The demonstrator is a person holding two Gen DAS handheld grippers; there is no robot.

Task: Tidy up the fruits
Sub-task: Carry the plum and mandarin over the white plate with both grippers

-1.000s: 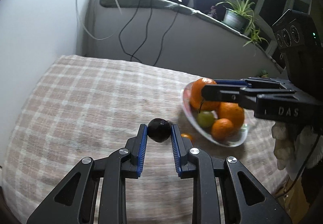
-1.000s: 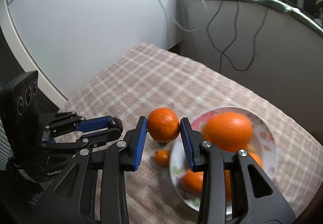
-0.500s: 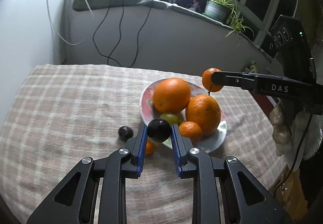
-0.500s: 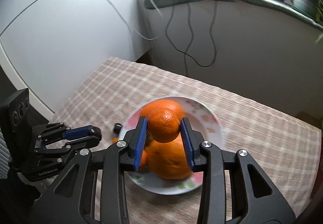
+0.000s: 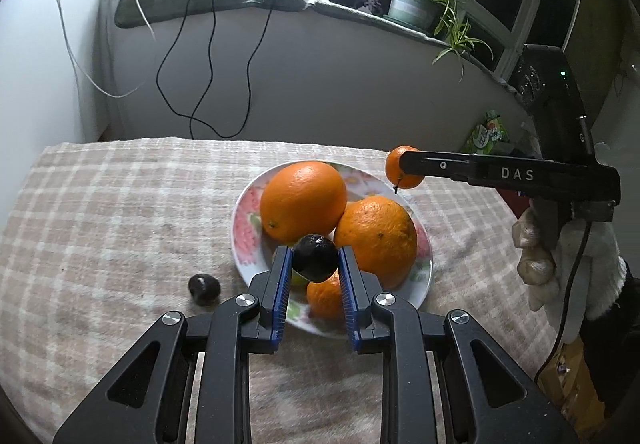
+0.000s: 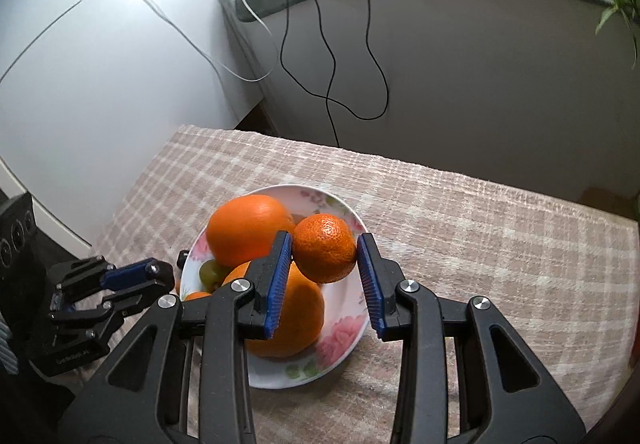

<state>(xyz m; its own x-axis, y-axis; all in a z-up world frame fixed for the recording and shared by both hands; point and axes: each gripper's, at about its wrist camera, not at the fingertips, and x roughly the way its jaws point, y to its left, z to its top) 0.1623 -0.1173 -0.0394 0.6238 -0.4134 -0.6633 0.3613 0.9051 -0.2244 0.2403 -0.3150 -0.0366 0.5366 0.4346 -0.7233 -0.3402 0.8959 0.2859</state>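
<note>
Over the plate, the left hand-held gripper clamps a smooth, likely slippery dark fruit across its middle, while at two o'clock the right hand-held gripper pinches a light, soft-skinned mandarin.

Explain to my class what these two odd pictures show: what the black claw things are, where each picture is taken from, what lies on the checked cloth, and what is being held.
No robot here: a person holds a black two-finger gripper in each hand, each with a fisheye camera looking along its fingers. The left camera's picture shows the left gripper shut on a small dark round fruit. The right camera's picture shows the right gripper shut on a small orange mandarin. Both hang over a white flowered plate on the checked beige tablecloth. The plate holds two big oranges, a smaller one and a green fruit. A second dark fruit lies on the cloth beside the plate.
</note>
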